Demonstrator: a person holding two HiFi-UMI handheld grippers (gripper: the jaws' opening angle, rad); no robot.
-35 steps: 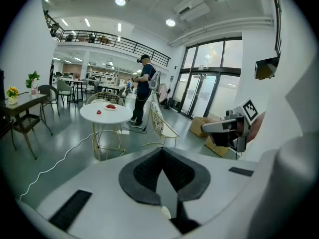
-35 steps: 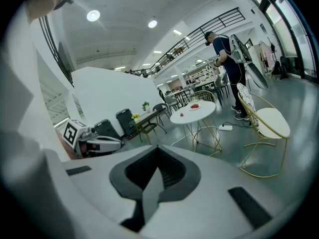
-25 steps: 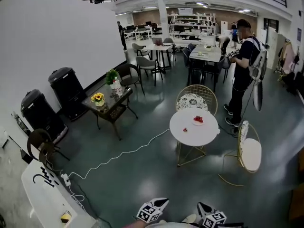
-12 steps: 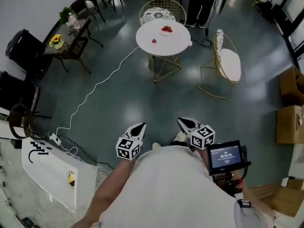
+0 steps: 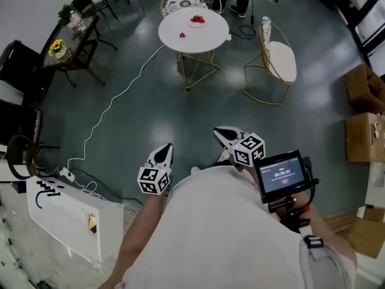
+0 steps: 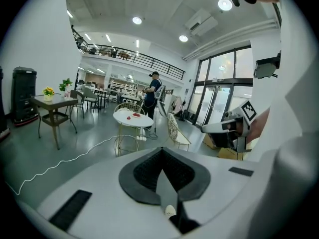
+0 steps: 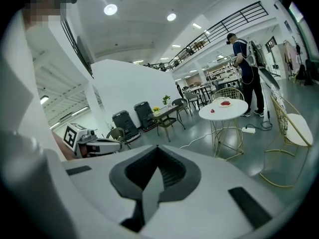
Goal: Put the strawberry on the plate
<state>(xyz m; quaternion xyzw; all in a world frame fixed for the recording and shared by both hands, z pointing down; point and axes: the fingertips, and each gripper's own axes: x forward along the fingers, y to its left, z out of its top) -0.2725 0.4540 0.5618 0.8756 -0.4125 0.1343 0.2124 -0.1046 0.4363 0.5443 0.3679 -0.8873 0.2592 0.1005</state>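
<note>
**Both claws shut and empty, strawberry across the room**

The strawberry (image 5: pixel 182 35) lies on the round white table (image 5: pixel 207 38), near the plate (image 5: pixel 197 21) but apart from it. The plate already carries something red. The person stands well away from the table. The left claw (image 5: pixel 163 152) and right claw (image 5: pixel 221 132) are held close to the body, each with its jaws pressed together on nothing.

Trouble could come on the way over, I'd say. A white cable (image 5: pixel 114 104) trails across the floor toward the table and could catch a foot. A gold chair (image 5: pixel 280 59) stands just beside the table. The berry is small and looks soft, so a hard pinch could crush it and a glancing one could roll it off the edge.

Against half a second ago, the head has tipped further down. The table sits higher in view, and so do both claws.
</note>
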